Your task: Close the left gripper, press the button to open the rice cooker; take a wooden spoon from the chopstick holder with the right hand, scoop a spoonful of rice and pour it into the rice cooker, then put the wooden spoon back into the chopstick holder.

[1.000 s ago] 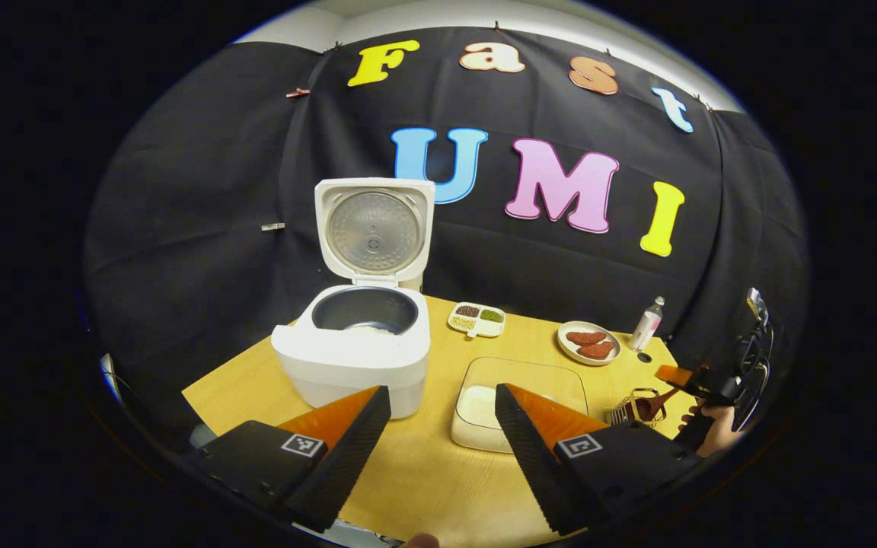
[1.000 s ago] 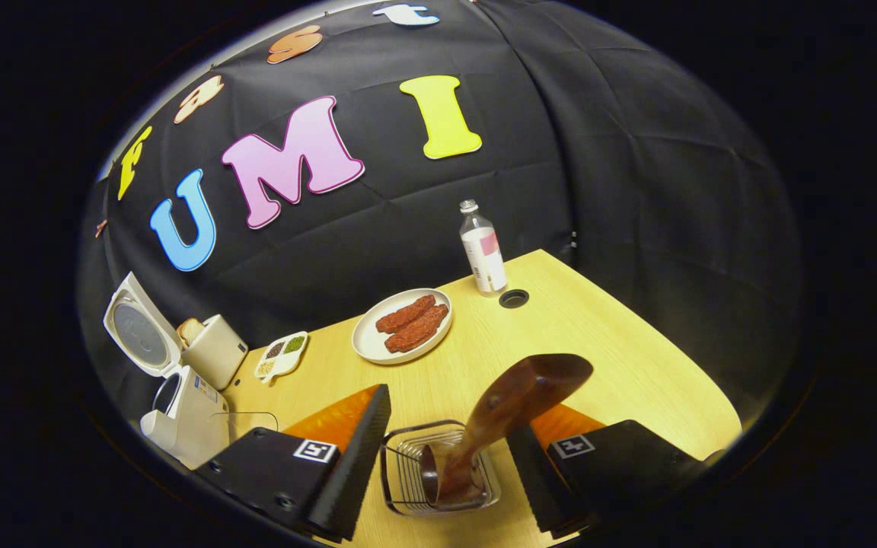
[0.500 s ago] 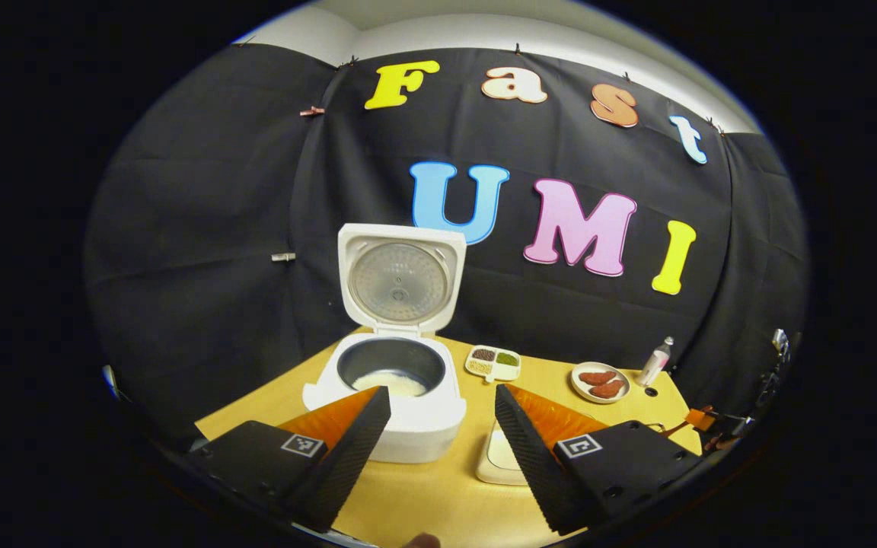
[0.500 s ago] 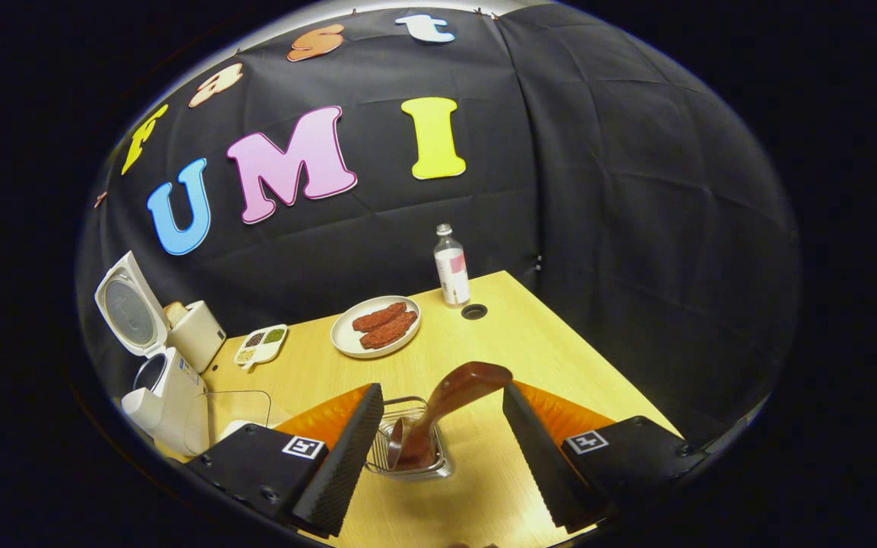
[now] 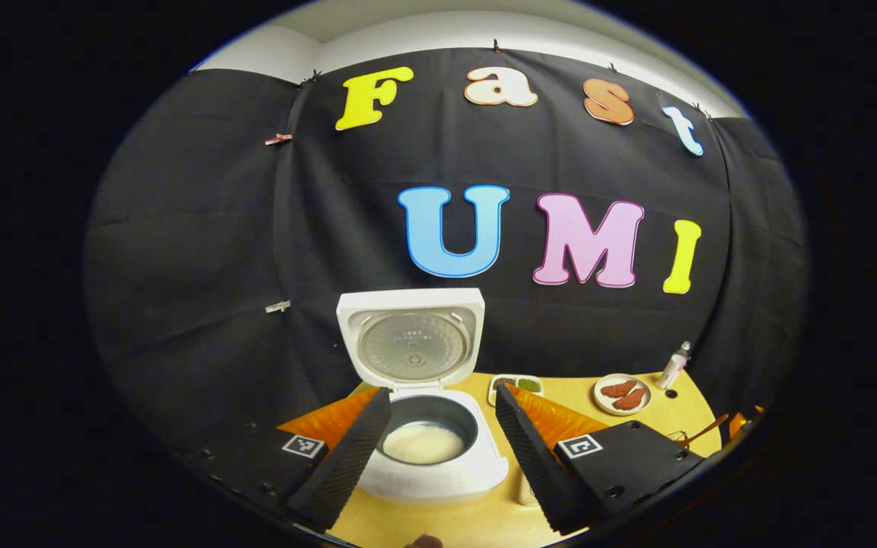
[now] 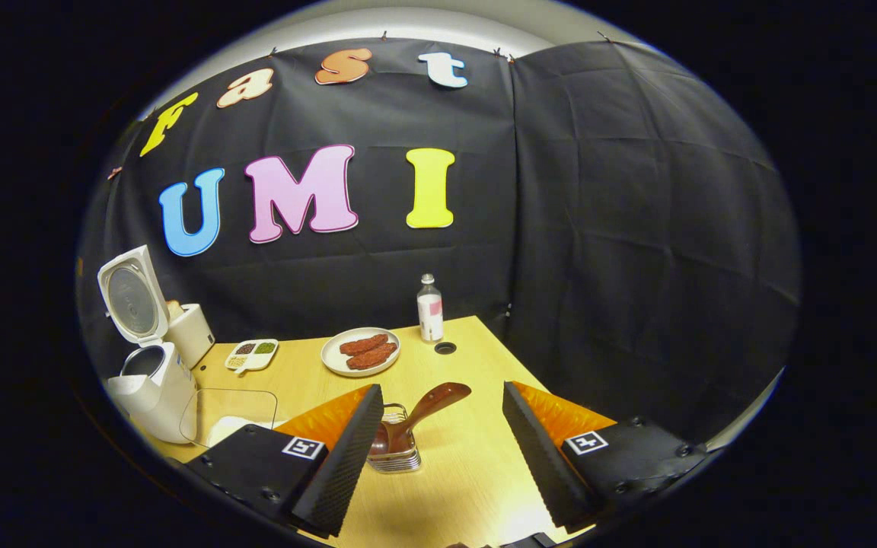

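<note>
Spoon (image 6: 425, 415) rests in holder (image 6: 397, 449); jaws apart.

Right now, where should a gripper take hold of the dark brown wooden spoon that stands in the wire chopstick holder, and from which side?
Grip the dark brown wooden spoon by its broad handle end, which leans up and to the right out of the wire chopstick holder. Its bowl sits down inside the wires. The open right gripper could probably come from above and the near side, one finger on each side of the handle.
</note>
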`<move>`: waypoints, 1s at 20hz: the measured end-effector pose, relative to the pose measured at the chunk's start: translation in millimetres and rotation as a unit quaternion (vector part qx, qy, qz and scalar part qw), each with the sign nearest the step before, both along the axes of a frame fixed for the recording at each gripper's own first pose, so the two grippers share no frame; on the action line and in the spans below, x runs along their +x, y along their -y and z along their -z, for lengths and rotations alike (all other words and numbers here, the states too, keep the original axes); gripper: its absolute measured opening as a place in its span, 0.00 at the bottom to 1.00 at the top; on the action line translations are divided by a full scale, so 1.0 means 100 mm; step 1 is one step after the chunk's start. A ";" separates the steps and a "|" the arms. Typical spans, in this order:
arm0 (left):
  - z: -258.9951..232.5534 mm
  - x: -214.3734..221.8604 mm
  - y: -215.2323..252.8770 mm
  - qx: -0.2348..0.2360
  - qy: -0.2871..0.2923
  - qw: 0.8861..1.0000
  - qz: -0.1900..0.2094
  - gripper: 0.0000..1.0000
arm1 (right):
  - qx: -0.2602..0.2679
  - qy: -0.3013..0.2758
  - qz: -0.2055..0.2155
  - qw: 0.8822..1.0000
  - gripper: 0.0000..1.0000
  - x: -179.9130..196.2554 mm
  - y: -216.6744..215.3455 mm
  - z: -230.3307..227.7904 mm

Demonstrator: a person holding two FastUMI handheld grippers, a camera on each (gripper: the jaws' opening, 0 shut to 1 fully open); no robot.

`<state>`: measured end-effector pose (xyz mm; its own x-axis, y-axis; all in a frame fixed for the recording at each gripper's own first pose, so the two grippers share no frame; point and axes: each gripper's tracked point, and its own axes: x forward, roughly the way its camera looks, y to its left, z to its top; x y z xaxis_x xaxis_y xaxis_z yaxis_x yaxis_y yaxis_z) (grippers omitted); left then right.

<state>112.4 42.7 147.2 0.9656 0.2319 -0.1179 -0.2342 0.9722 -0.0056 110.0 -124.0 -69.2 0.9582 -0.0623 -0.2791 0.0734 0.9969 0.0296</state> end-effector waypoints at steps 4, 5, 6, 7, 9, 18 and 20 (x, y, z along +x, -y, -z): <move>-0.37 0.38 -0.20 0.007 0.008 1.000 0.017 0.95 | -0.012 0.013 -0.003 1.000 0.99 -0.20 -0.08 -0.16; -0.43 0.49 -0.25 0.008 0.005 1.000 0.018 0.95 | -0.012 0.018 0.001 1.000 0.99 -0.25 -0.10 -0.19; -0.50 0.59 -0.33 0.010 0.006 1.000 0.017 0.95 | -0.009 0.021 0.002 1.000 0.98 -0.29 -0.13 -0.21; -0.59 0.69 -0.40 0.014 0.010 1.000 0.016 0.95 | -0.008 0.022 0.003 1.000 0.98 -0.34 -0.15 -0.22; -0.74 0.90 -0.53 0.014 0.017 1.000 0.018 0.95 | -0.007 0.021 0.006 1.000 0.98 -0.42 -0.16 -0.22; -0.88 1.97 -1.10 0.034 0.010 0.999 0.016 0.95 | 0.006 0.022 0.039 0.999 0.99 -0.75 -0.21 -0.33; -0.81 2.22 -1.25 0.042 -0.001 0.999 0.011 0.94 | -0.004 0.019 0.042 0.999 0.99 -0.82 -0.24 -0.31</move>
